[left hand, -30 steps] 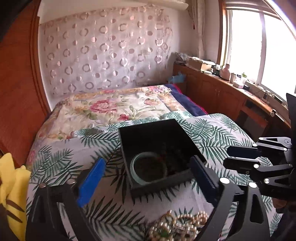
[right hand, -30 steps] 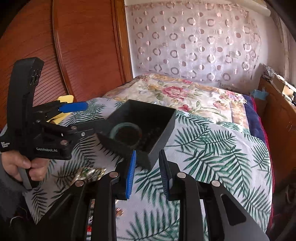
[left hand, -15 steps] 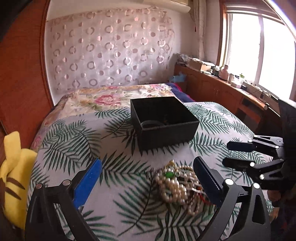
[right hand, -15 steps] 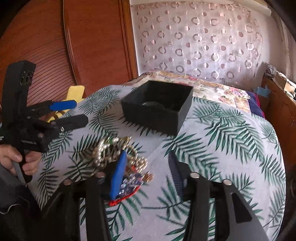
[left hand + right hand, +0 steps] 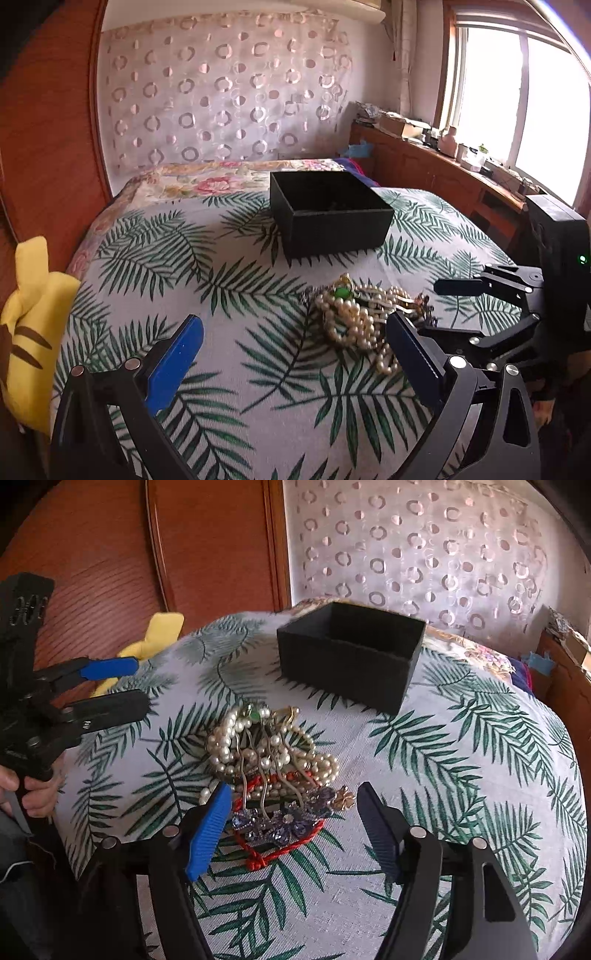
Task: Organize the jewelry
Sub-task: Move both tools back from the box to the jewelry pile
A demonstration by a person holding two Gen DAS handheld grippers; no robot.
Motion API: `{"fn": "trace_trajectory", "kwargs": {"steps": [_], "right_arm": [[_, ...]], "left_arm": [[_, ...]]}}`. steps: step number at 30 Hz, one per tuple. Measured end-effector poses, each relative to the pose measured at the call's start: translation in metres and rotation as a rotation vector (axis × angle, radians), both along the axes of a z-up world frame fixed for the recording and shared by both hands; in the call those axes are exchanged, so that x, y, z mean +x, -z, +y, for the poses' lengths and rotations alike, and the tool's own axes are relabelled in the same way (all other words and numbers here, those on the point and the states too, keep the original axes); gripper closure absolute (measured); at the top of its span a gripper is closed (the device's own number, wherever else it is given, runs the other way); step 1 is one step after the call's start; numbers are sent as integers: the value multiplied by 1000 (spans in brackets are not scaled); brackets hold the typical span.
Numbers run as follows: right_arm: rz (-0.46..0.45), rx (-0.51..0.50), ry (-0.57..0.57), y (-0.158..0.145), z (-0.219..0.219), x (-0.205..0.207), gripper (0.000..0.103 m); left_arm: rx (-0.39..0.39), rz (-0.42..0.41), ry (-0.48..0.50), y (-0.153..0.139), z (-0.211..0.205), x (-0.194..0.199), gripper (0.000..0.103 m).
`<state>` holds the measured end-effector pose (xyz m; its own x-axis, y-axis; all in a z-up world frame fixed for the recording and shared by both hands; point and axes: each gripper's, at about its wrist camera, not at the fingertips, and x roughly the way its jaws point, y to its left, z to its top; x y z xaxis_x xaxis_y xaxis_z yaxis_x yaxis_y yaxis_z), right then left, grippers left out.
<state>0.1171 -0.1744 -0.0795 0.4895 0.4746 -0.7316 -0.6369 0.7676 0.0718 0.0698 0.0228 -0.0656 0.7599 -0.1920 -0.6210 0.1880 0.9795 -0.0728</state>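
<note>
Right gripper [image 5: 291, 823] is hovering released over the tangled heap of pearl jewelry [image 5: 269, 760]; left gripper [image 5: 295, 350] is hanging released; square black box [image 5: 332, 214] is sitting beyond.

- The black box's [image 5: 328, 214] inside is dark; its contents cannot be made out.
- The jewelry pile's [image 5: 271, 771] near part lies behind the right gripper's [image 5: 291, 825] blue pad.
- The yellow plush [image 5: 27, 325] is cut off at the left edge.
- Items on the far windowsill [image 5: 469, 155] are too small to tell.
</note>
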Motion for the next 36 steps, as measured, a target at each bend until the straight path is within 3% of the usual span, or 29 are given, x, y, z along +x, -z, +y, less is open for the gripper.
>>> {"fn": "trace_trajectory", "kwargs": {"steps": [13, 14, 17, 36], "right_arm": [[15, -80, -9, 9, 14, 6, 31], [13, -82, -12, 9, 16, 5, 38], [-4, -95, -15, 9, 18, 3, 40], [-73, 7, 85, -18, -40, -10, 40]], "left_arm": [[-9, -4, 3, -1, 0, -7, 8], [-9, -3, 4, -1, 0, -7, 8], [-10, 2, 6, 0, -1, -7, 8], [11, 90, -3, 21, -13, 7, 8]]}}
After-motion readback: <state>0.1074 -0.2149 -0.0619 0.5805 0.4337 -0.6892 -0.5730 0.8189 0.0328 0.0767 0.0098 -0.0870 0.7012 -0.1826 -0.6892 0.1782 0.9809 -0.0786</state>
